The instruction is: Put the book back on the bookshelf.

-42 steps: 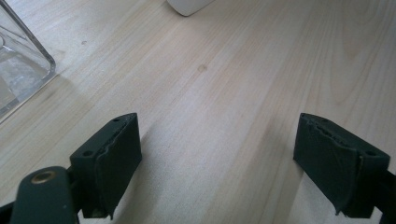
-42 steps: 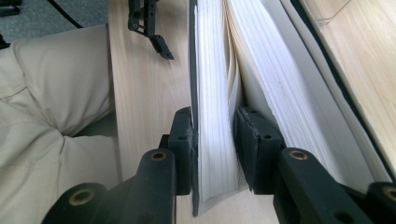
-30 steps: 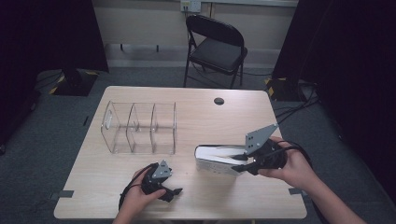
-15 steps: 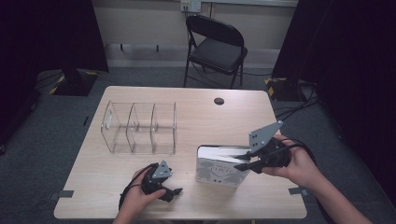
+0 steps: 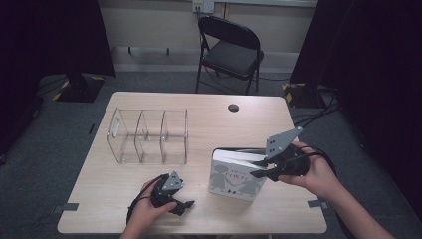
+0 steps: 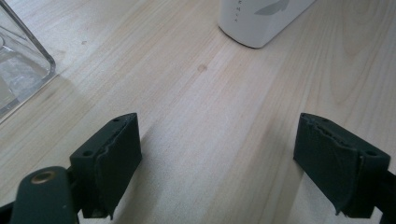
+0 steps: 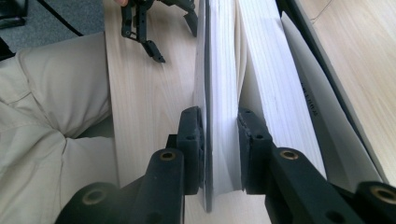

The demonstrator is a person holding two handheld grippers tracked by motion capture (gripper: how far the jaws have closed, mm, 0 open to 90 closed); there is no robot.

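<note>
book: the white book (image 5: 234, 180) stands upright on the table (image 5: 209, 114), right of centre near the front edge, cover with two small figures facing the person
grip: right gripper (image 7: 219, 140) is clamped on the front cover plus a wad of pages, one pad (image 7: 191, 135) outside the cover, the other between the pages; the rest of the pages fan away
left gripper: left gripper (image 5: 171, 191) rests low on the table, just left of the book, jaws spread wide with only bare wood between
organizer: clear divider rack (image 5: 149, 134) further back left, well apart from the book
</note>
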